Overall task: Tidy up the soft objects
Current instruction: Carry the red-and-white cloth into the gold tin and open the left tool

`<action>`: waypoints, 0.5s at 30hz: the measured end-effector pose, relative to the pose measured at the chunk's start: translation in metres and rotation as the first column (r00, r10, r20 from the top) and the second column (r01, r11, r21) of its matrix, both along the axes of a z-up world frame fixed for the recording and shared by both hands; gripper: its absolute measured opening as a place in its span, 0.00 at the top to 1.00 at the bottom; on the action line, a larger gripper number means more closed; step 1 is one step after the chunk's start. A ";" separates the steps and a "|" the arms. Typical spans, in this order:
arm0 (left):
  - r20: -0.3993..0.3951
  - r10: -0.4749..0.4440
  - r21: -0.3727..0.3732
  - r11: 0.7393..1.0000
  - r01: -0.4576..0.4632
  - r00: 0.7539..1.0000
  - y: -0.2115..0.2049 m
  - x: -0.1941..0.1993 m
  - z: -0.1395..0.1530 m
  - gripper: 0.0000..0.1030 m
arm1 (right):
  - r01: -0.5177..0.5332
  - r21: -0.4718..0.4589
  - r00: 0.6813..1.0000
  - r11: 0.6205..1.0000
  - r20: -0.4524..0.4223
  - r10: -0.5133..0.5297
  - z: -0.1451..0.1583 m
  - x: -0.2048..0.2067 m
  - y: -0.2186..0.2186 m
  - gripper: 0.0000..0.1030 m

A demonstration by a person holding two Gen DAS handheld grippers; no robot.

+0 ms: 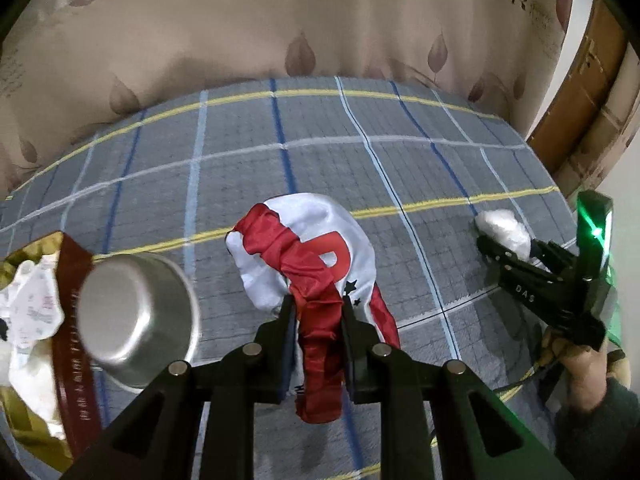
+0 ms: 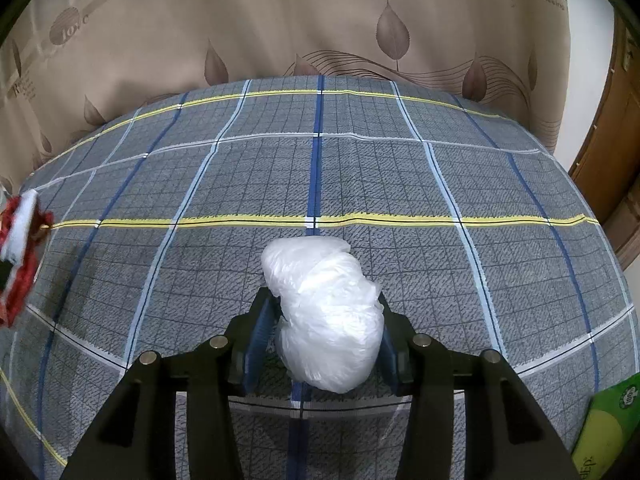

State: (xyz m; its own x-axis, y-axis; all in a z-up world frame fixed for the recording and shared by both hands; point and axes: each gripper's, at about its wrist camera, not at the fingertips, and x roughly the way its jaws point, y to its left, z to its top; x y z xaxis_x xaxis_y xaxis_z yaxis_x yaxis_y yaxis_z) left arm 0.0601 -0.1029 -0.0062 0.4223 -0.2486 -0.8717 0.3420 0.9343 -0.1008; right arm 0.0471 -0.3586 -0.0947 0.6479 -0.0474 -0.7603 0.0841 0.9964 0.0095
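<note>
While you are holding both soft items above the plaid bedcover (image 2: 360, 176), your left gripper (image 1: 316, 320) is pinching the red-and-white cloth (image 1: 308, 256) with fingers nearly closed, just right of the steel cup (image 1: 136, 312), probably for transfer to the gold bag (image 1: 24, 344). Your right gripper (image 2: 324, 332) is clamping the white plastic bundle (image 2: 324, 312), fingers part-open around its bulk, well right of the cup.

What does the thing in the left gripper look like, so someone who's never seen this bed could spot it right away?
On the plaid bedspread, look near the middle, just right of the metal pot. The left gripper pinches a crumpled satin cloth, white with red bands, a big red letter and small black stars. The other soft thing nearby, the bag in the right gripper, is plain white plastic.
</note>
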 end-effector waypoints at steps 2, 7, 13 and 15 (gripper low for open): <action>0.016 0.012 0.001 1.000 -0.012 1.000 0.010 -0.002 0.008 0.81 | 0.000 0.000 1.000 1.000 0.000 0.000 0.000 0.000 0.000 0.57; 0.036 0.057 0.000 0.998 -0.057 0.998 0.043 -0.005 0.028 0.81 | 0.000 0.000 1.000 1.000 0.001 0.000 0.000 0.000 0.000 0.56; 0.053 0.153 -0.007 0.988 -0.153 0.987 0.098 -0.004 0.050 0.81 | 0.000 0.000 1.000 1.000 0.001 0.000 -0.001 0.000 0.000 0.56; 0.069 0.190 0.004 0.982 -0.191 0.979 0.116 -0.003 0.055 0.81 | 0.000 -0.001 1.000 1.000 0.002 0.000 -0.001 0.000 0.000 0.56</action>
